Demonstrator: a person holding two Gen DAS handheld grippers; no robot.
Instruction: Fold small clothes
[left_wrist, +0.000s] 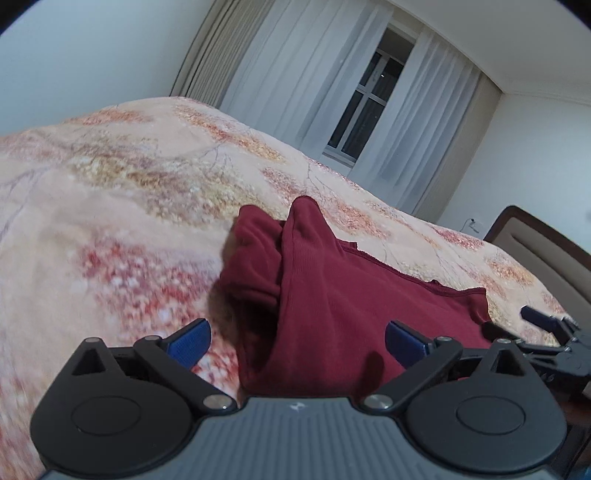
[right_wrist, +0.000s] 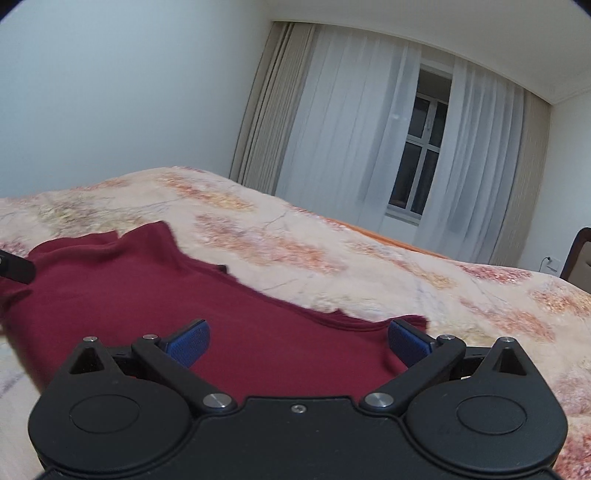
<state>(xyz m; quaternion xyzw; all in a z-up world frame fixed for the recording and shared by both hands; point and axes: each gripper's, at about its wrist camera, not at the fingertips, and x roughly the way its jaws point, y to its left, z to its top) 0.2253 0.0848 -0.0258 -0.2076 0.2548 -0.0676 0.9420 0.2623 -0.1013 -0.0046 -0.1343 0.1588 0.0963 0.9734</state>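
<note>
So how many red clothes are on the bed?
1. The dark red garment lies on the flowered bedspread, just ahead of both open grippers, one end bunched up. More could be hidden out of view.

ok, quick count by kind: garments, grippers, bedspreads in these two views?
Dark red garment: 1
Open grippers, blue pads, nothing between them: 2, the left gripper and the right gripper
Floral bedspread: 1
Total: 4

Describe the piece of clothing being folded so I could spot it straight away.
Find the bed with its pale floral cover. On its near side lies a dark red garment, the only plain, single-coloured thing on that patterned spread.
</note>
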